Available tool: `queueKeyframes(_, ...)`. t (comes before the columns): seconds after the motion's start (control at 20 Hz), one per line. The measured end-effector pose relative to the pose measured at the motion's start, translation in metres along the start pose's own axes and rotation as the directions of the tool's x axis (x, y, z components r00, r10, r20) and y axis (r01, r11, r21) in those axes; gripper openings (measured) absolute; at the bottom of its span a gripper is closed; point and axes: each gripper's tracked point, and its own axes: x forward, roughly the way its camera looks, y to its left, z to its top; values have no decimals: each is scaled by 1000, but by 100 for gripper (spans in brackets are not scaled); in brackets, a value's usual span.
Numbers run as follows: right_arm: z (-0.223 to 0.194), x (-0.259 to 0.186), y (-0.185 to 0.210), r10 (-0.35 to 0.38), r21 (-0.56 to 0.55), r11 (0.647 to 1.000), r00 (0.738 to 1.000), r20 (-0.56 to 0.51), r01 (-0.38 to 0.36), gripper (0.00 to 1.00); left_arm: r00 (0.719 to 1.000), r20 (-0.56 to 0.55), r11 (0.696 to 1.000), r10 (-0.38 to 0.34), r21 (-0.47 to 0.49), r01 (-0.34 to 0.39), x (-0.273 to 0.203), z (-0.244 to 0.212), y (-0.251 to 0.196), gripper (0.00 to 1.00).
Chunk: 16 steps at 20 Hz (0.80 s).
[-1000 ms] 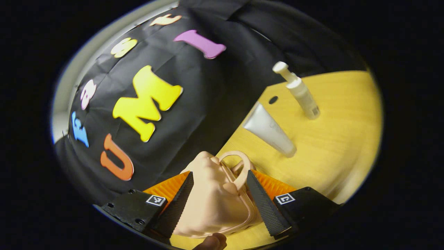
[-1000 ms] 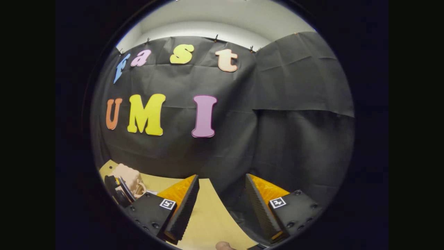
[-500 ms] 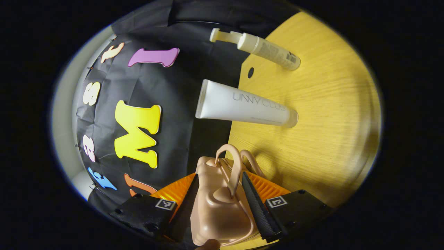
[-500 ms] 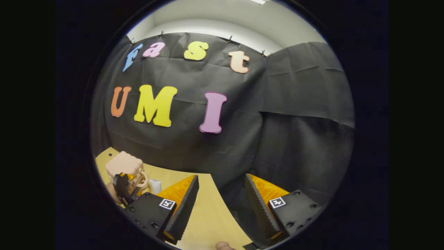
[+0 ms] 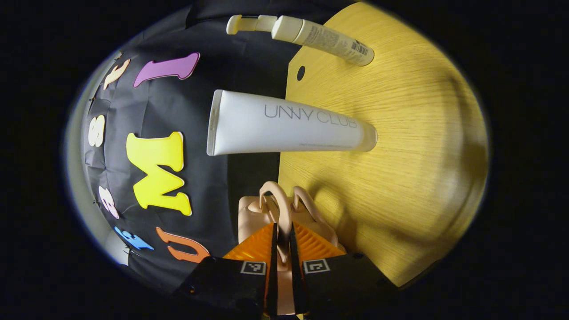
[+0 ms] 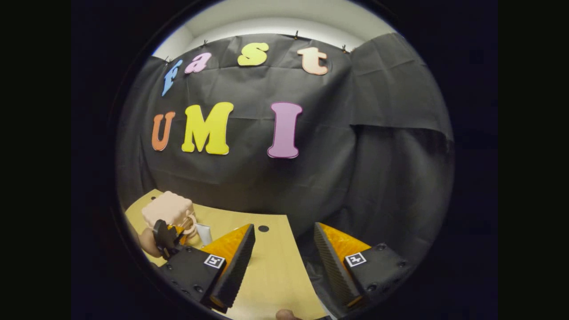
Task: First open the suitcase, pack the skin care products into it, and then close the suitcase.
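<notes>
Wooden table (image 5: 400,146) bears suitcase (image 5: 253,213), handle (image 5: 278,204) between left fingers (image 5: 272,249).

Peach suitcase (image 5: 255,213), white tube (image 5: 284,126), yellow wood-grain table (image 5: 400,155)

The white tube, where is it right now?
In the left gripper view the white tube stands on the wooden table, between the pump bottle and the little peach suitcase whose handle the left tongs pinch.

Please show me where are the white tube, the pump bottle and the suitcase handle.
white tube (image 5: 293,129), left gripper view, middle of its body.
pump bottle (image 5: 329,41), left gripper view, its body.
suitcase handle (image 5: 278,200), left gripper view, top of the loop.
</notes>
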Motion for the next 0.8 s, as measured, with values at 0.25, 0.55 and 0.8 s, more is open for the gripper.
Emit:
queueKeyframes(0.25, 8, 8, -8, -55, -14, 998, 998, -7, 55, 80, 998, -25, 997, -62, -43, 60, -2, -5, 0, 8)
queueKeyframes(0.55, 43, -6, 15, -122, 0, 993, 992, 36, 122, 79, 994, -9, 972, -111, -211, 106, -17, -15, 33, 3)
queueKeyframes(0.8, 77, -18, 46, -176, 18, 984, 979, 103, 175, 79, 995, 55, 906, -88, -410, 103, -32, -40, 98, 3)
